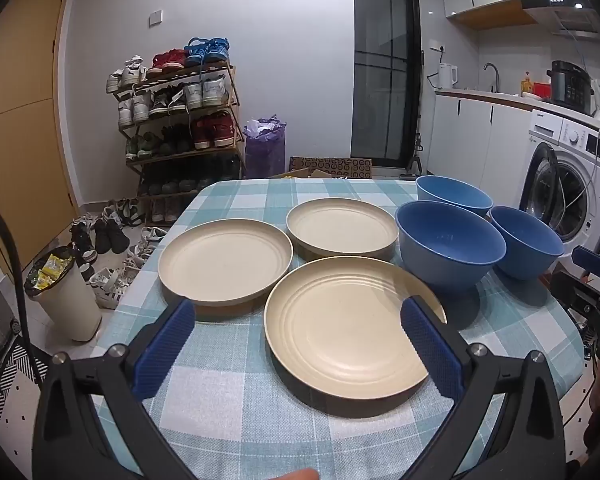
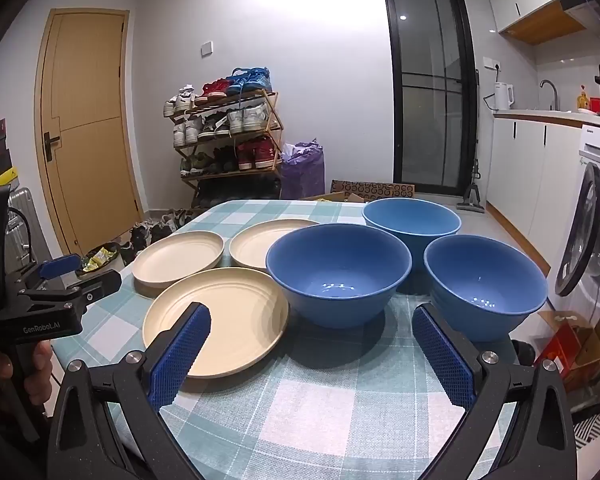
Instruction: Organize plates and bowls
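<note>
Three cream plates lie flat on the checked tablecloth: a near plate (image 1: 348,332) (image 2: 228,316), a left plate (image 1: 224,260) (image 2: 178,258) and a far plate (image 1: 342,230) (image 2: 256,242). Three blue bowls stand upright to their right: a middle bowl (image 1: 450,246) (image 2: 338,272), a far bowl (image 1: 454,194) (image 2: 412,220) and a right bowl (image 1: 526,240) (image 2: 486,284). My left gripper (image 1: 300,316) is open and empty, low over the near plate's front. My right gripper (image 2: 312,322) is open and empty, in front of the middle bowl.
The table (image 1: 236,408) has its left edge beside a white bin (image 1: 66,292) and scattered shoes. A shoe rack (image 1: 180,120) stands behind. A washing machine (image 1: 568,184) with its door open stands at the right. The left gripper also shows in the right wrist view (image 2: 60,276).
</note>
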